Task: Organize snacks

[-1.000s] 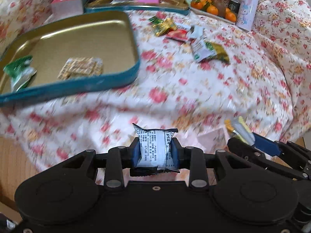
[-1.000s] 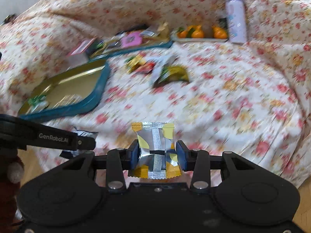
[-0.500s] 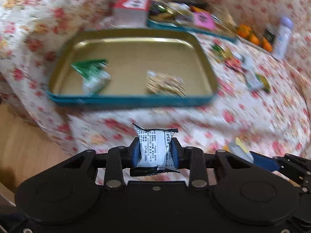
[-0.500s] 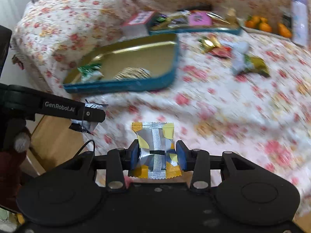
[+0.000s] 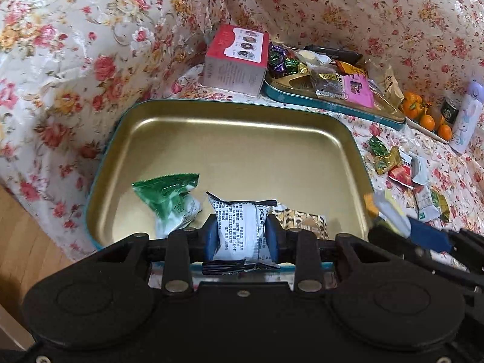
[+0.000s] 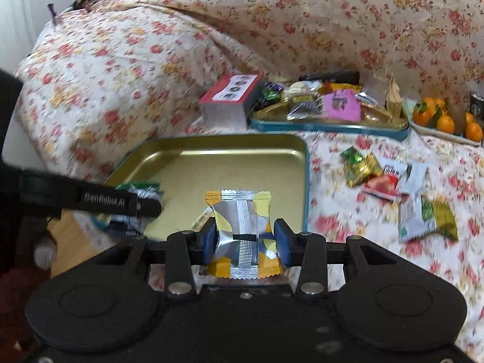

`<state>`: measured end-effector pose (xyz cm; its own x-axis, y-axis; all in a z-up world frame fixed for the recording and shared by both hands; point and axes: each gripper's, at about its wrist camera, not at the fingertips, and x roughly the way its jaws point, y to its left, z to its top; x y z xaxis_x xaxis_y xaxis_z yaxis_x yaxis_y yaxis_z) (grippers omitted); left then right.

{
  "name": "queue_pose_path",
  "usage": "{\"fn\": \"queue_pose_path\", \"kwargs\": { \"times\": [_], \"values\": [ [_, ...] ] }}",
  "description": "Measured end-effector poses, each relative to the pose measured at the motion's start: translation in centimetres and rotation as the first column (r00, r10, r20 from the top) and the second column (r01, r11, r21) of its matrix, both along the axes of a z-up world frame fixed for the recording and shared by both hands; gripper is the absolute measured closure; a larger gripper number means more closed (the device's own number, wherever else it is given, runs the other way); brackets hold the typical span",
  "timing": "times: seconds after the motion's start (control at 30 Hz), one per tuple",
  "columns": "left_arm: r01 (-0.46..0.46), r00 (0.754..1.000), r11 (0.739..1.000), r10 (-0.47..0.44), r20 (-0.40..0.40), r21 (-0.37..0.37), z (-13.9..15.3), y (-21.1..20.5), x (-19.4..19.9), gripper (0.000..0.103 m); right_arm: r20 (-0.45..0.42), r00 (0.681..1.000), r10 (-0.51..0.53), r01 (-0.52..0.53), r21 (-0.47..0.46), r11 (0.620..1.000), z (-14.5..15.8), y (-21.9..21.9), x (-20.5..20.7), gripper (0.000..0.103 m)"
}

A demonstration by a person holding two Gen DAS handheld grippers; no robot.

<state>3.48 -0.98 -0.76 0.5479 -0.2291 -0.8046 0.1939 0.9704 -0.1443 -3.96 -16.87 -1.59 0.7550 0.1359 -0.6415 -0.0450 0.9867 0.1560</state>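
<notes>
Both grippers have swung over to the near edge of the gold tin [image 5: 242, 139]. Left gripper [image 5: 241, 235] pinches a white packet [image 5: 242, 230], right gripper [image 6: 245, 237] a silver-yellow packet [image 6: 242, 227]: light, crinkly, slippery; mid-body grip works.

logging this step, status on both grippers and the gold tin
Left gripper shut on white printed snack packet. Right gripper shut on silver-yellow foil packet. Teal-rimmed gold tin tray ahead, two packets inside, nothing blocking.
</notes>
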Motion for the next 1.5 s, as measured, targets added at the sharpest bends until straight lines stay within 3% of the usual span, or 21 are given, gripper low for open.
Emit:
{"fn": "queue_pose_path", "kwargs": {
  "times": [0.1, 0.43, 0.83, 1.5],
  "values": [
    [-0.006, 1.0, 0.999, 0.006, -0.01, -0.033, -0.6, 0.3, 0.5, 0.062, 0.0, 1.0, -0.021, 0.021, -0.001, 1.0, -0.1, -0.3, 1.3, 0.06],
    [0.021, 1.0, 1.0, -0.021, 0.009, -0.003, -1.8, 0.6, 0.8, 0.061, -0.023, 0.997, -0.07, 0.07, -0.03, 0.997, -2.5, 1.5, 4.1, 0.06],
    [0.033, 0.999, 0.999, -0.032, 0.016, -0.041, -1.3, 1.0, 0.9, 0.06, -0.041, 0.995, -0.092, 0.09, -0.046, 0.995, -3.9, 2.0, 6.0, 0.059],
    [0.049, 0.999, 0.998, -0.048, 0.026, -0.035, -0.9, 0.5, -0.1, 0.06, -0.002, 0.992, -0.13, 0.129, -0.033, 0.991, -3.3, 1.3, 4.4, 0.056]
  ]
}}
